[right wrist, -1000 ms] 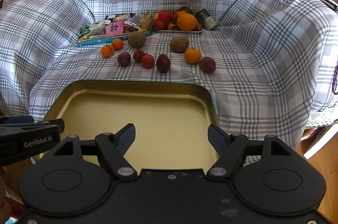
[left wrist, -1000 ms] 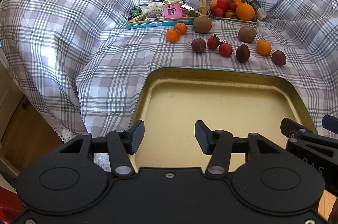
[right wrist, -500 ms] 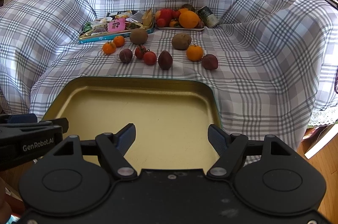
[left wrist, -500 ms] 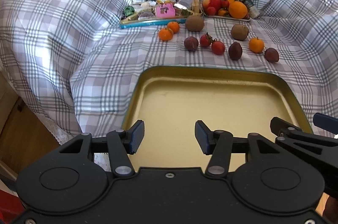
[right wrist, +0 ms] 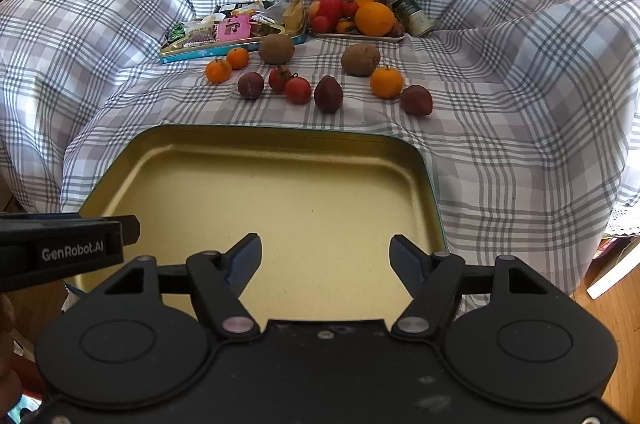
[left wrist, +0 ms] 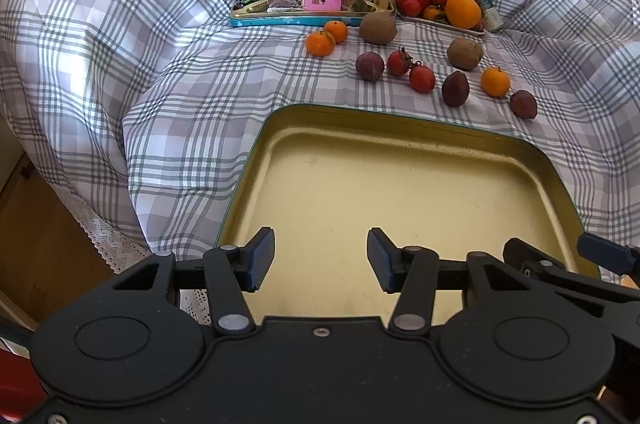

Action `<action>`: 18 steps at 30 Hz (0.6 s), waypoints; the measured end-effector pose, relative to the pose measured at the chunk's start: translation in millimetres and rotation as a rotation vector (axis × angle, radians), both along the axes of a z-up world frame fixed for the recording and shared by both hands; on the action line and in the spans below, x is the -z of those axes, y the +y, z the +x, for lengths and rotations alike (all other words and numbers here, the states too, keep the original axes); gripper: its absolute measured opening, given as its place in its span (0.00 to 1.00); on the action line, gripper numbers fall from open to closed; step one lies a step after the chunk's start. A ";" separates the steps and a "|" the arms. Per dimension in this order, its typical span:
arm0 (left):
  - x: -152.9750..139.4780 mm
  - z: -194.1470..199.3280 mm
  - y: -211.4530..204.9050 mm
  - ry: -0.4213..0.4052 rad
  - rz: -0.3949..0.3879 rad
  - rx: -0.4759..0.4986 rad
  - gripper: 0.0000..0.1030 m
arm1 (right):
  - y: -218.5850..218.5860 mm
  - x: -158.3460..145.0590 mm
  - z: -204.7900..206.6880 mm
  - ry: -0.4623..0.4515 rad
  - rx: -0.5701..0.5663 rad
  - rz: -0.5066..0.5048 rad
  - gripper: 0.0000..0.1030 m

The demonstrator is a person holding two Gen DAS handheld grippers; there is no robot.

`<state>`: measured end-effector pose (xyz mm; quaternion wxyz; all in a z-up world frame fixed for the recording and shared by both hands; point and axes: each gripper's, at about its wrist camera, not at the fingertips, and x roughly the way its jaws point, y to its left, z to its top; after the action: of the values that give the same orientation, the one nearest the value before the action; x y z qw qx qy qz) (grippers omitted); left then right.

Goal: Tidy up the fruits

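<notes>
An empty gold tray [left wrist: 400, 143] [right wrist: 280, 151] lies on the plaid cloth at the near edge. Beyond it loose fruit is scattered: two small oranges [left wrist: 320, 43] [right wrist: 218, 71], two kiwis [left wrist: 378, 28] [right wrist: 277, 48], two tomatoes [left wrist: 422, 79] [right wrist: 298, 90], dark plums [left wrist: 455, 88] [right wrist: 328, 94] and another orange [left wrist: 495, 82] [right wrist: 386, 82]. My left gripper [left wrist: 321, 260] is open and empty over the tray's near left part. My right gripper [right wrist: 326, 264] is open and empty over the tray's near right part.
A blue tin of snack packets [left wrist: 304, 1] [right wrist: 228, 31] and a white plate heaped with fruit [left wrist: 440, 5] [right wrist: 356, 17] stand at the back. A small can [right wrist: 412, 15] lies beside the plate. The cloth rises in folds on both sides. Wooden floor lies below.
Both grippers have shifted slightly, the left view panning left and down. The fruit and tray have not moved. Both grippers stay open.
</notes>
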<state>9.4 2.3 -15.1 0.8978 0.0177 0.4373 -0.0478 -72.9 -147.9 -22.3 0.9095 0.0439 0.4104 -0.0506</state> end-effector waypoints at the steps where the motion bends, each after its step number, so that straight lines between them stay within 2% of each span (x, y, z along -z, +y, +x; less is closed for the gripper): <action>1: 0.1 1.3 0.0 -0.001 0.002 0.001 0.55 | -0.6 0.7 1.4 0.002 -0.001 0.002 0.72; 8: 3.1 14.3 -4.6 0.005 0.046 0.030 0.55 | -2.2 3.0 11.2 0.009 -0.011 0.015 0.72; 12: 1.5 27.8 -1.4 0.011 0.033 0.035 0.55 | -5.0 2.2 16.3 -0.014 -0.014 0.018 0.72; 18: -4.7 58.0 -1.1 -0.045 0.061 0.028 0.54 | -12.1 5.1 35.5 -0.019 -0.011 -0.006 0.72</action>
<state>67.4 1.2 -10.3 0.9057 0.0523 0.4181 -0.0466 -37.4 -159.9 -27.4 0.9138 0.0393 0.4017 -0.0465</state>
